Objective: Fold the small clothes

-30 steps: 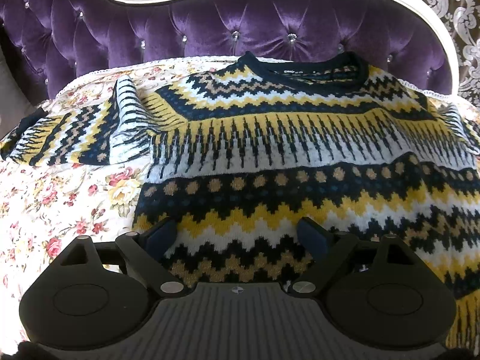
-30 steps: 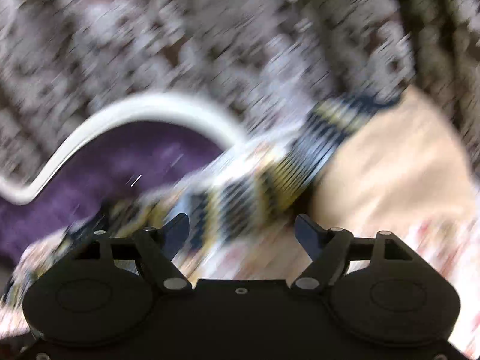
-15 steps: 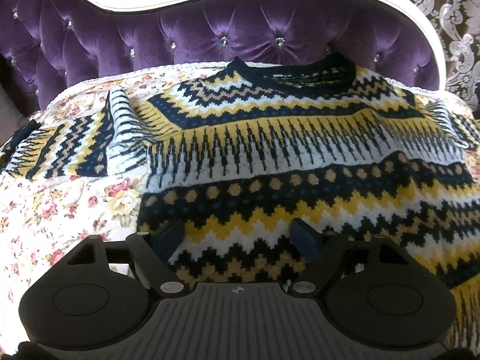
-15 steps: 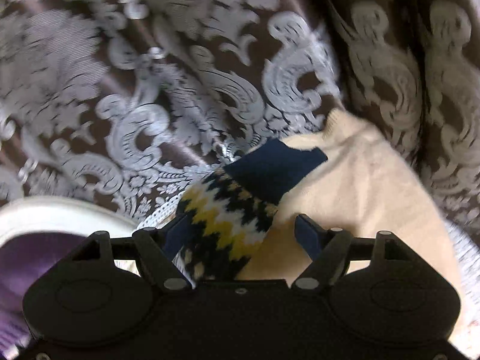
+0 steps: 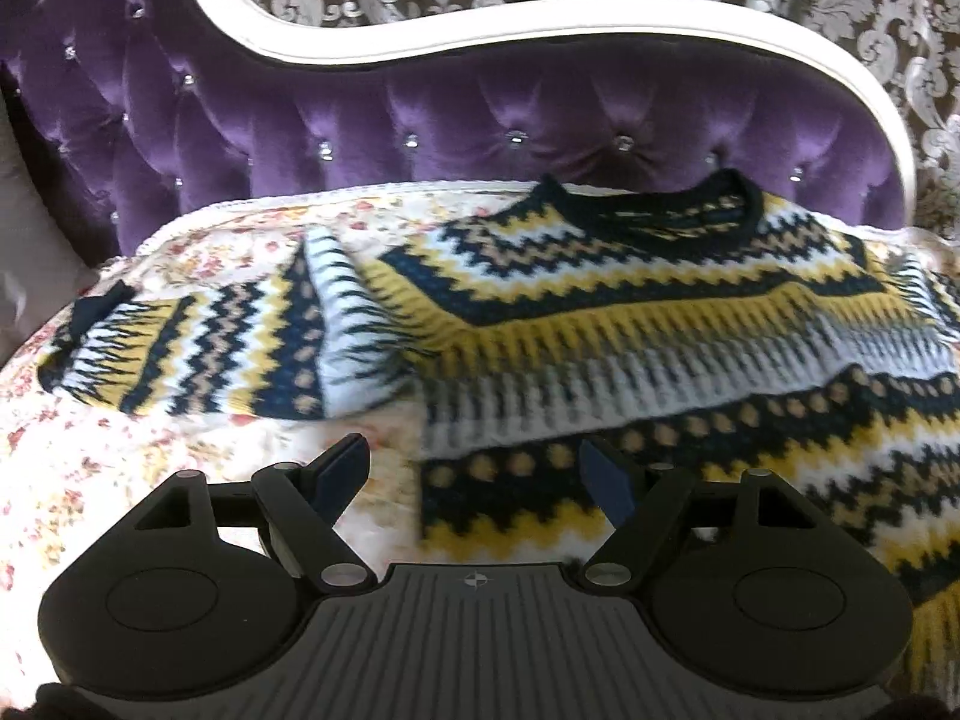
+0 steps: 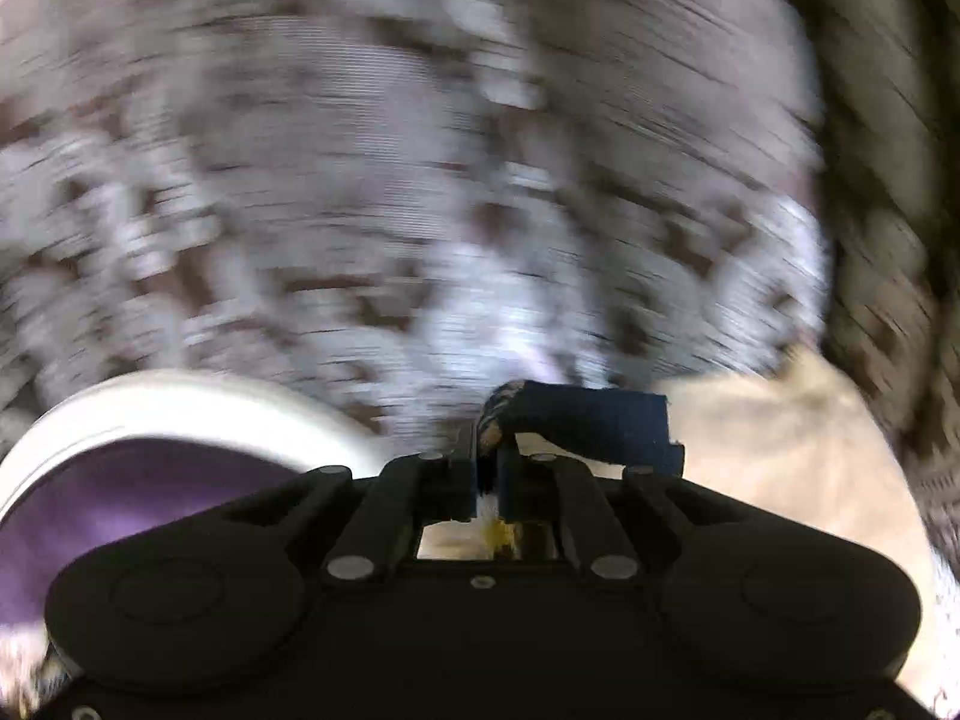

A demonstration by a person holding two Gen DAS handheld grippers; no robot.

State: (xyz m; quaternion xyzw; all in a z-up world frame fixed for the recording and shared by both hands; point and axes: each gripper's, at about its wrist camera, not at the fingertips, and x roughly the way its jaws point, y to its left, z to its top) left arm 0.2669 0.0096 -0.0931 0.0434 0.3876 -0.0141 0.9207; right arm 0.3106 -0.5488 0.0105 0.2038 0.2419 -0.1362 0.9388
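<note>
On a bed with a flowered cover [image 5: 180,468], a patterned knit sweater [image 5: 630,324] lies spread flat, its navy neckline toward a tufted purple headboard [image 5: 420,120] framed in white. Zigzag bands of yellow, navy and white run across it. From the left wrist camera, one sleeve stretches out to the left, ending in a dark cuff. The left gripper [image 5: 474,471] hovers over the sweater's left lower edge with its jaws spread wide and nothing pinched between them; they have just narrowed slightly.

Only the right wrist camera shows the other sleeve's end. There the right gripper [image 6: 489,474] has just snapped closed, its pads clamped on the navy cuff [image 6: 588,420], which folds over the fingertips. Beside it lies a cream-coloured cloth [image 6: 780,468]. Everything beyond is smeared by motion blur, so only a brown-and-silver patterned backdrop [image 6: 420,180] and a corner of the headboard can be made out.
</note>
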